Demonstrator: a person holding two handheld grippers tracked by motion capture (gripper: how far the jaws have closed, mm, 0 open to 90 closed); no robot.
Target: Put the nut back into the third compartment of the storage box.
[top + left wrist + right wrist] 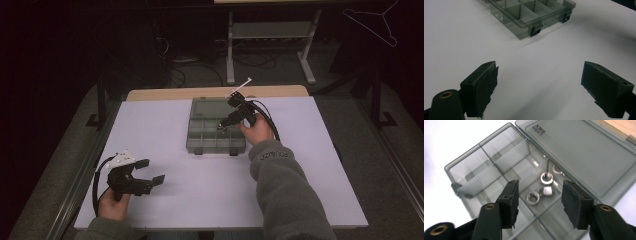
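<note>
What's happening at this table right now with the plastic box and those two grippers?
A person is working with a handheld gripper in each hand. The right gripper hangs over the open compartment box, jaws apart with nothing between them, above a compartment holding small metal nuts. The box's lid lies folded back flat. The left gripper sits open near the table's front left, away from the box, holding nothing.

Claw [539, 202] parted over open box [499, 162], three nuts [547, 178] in one compartment between its jaws, nothing gripped.
</note>
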